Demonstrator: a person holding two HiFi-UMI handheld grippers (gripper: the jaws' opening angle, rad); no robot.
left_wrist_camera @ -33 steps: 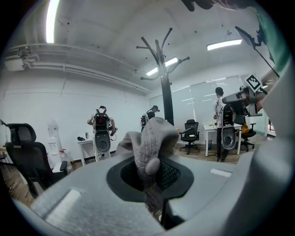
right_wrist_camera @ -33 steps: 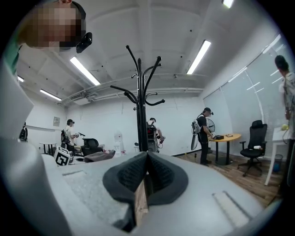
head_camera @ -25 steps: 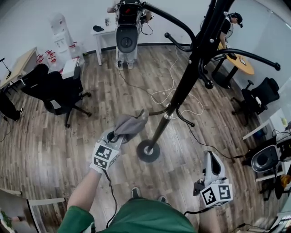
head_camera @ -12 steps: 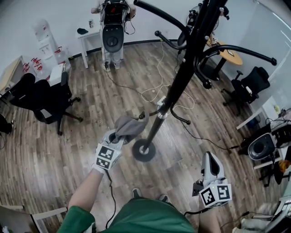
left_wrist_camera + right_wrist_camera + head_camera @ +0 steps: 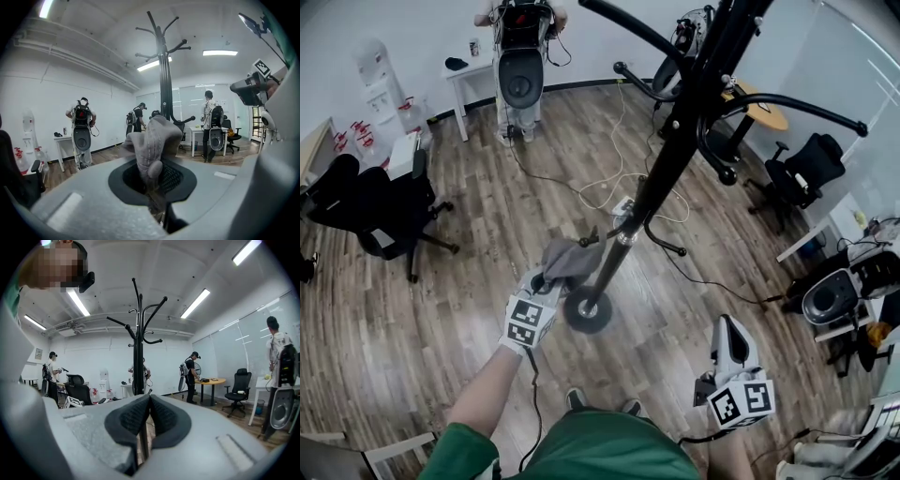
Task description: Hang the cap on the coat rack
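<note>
The left gripper is pinching the grey cap in its closed jaws, holding it low beside the rack pole. The right gripper is hanging empty, jaws pressed together.

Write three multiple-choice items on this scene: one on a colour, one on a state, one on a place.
1. The coat rack is: A white; B black; C red.
2. The right claw is: A shut and empty; B wide open; C half open.
3. The cap is: A hung on the coat rack; B in the left claw; C in the right claw.

Key:
1 B, its pole and arms show black in every view.
2 A, the right gripper view shows its jaws meeting with nothing between them.
3 B, the left gripper view shows the grey fabric pinched between that claw's jaws.
</note>
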